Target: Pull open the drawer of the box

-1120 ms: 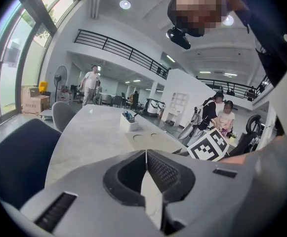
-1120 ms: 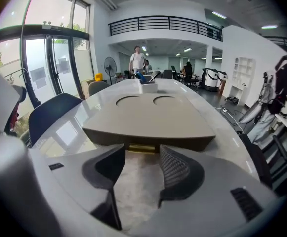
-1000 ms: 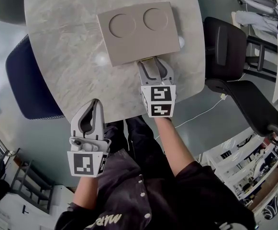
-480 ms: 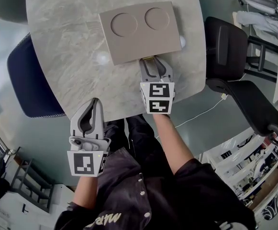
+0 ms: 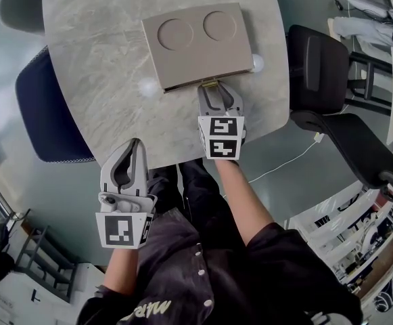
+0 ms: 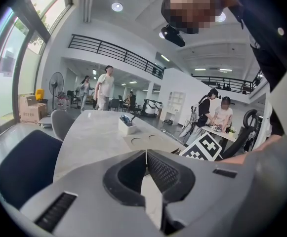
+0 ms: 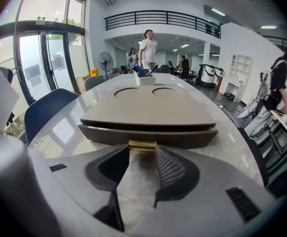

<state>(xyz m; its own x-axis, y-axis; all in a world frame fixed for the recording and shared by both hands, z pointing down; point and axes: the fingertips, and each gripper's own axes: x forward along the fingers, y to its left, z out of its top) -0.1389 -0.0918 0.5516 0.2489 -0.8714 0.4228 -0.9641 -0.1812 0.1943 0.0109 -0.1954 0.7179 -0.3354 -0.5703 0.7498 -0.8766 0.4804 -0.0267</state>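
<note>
We are pinching the small brass handle [image 7: 142, 144] in the right tool [image 5: 216, 87], whose jaws have just been closing. The left tool [image 6: 145, 154] is idling shut. We are risking dragging the unbraced flat taupe box [image 5: 199, 42].

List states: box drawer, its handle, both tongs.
Shallow taupe drawer of the flat taupe box with two round recesses: open a crack, dark gap under the top.
Small brass drawer handle: clamped between the right tongs' jaws.
Right tongs: jaws have just been closing, now shut on the handle.
Left tongs: shut, empty, away from the box.
</note>
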